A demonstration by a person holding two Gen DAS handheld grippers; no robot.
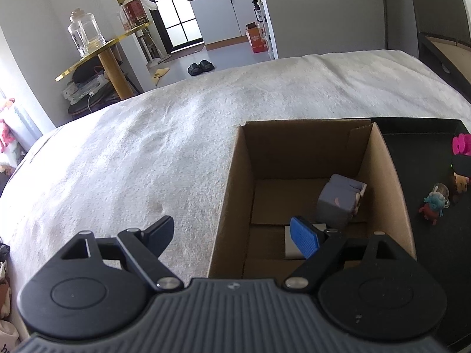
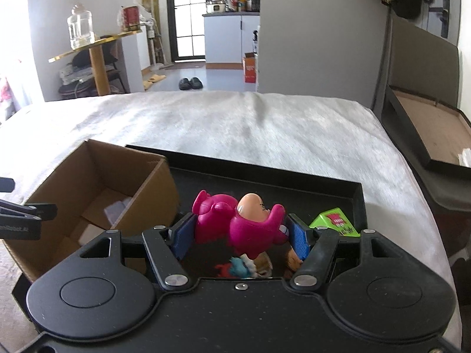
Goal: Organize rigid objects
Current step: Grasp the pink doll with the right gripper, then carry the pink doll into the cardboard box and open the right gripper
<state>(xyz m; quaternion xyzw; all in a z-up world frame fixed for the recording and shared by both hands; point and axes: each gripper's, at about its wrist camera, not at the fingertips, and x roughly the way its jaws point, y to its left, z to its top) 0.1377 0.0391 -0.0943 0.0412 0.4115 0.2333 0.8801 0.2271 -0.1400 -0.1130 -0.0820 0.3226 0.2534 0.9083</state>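
Note:
My right gripper (image 2: 240,236) is shut on a pink toy figure (image 2: 238,223) with an egg-shaped face, held above the black tray (image 2: 357,203). Below it in the tray lie a small blue-and-red figure (image 2: 235,267) and a green box (image 2: 335,222). A brown cardboard box (image 1: 294,153) stands left of the tray; inside are a grey cube (image 1: 338,200) and a white flat item (image 1: 291,244). My left gripper (image 1: 235,235) is open and empty, straddling the box's left wall. The pink toy (image 1: 461,144) and the small figure (image 1: 434,204) show at the right edge of the left wrist view.
All stands on a white blanket-covered bed (image 1: 176,135). A dark headboard and an open black box (image 2: 435,129) lie to the right. Beyond the bed are a gold side table with a glass jar (image 2: 79,26), slippers (image 2: 190,83) and a kitchen doorway.

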